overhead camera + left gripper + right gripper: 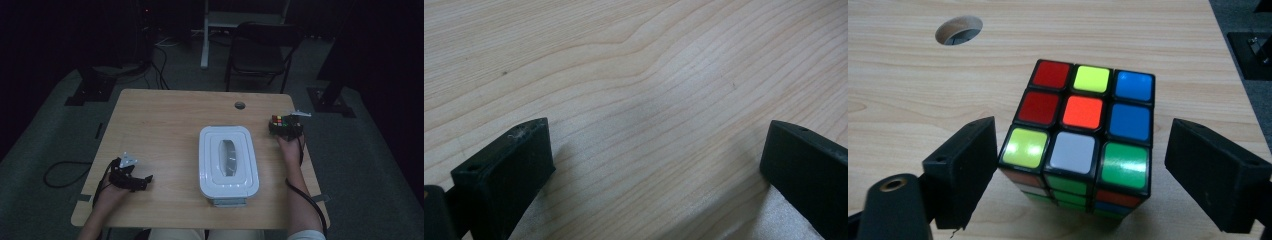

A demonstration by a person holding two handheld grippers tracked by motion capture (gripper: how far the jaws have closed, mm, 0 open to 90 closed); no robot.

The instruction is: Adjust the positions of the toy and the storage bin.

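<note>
A scrambled colour cube (pixel 279 123) (pixel 1083 130) stands on the wooden table (pixel 165 125) near its right edge. My right gripper (pixel 286 128) (pixel 1083 137) reaches around it, open, one jaw on each side of the cube's near part. The left jaw is very close to the cube's side, and a clear gap separates the right jaw from it. My left gripper (pixel 143 181) (pixel 659 140) rests low over bare wood at the front left, jaws wide open with nothing between them.
A white lidded box (pixel 229 162) sits in the middle of the table, between my hands. A round cable hole (pixel 240 105) (pixel 959 30) lies beyond it. A folding chair (pixel 260 50) stands behind the table, and the table's right edge is close to the cube.
</note>
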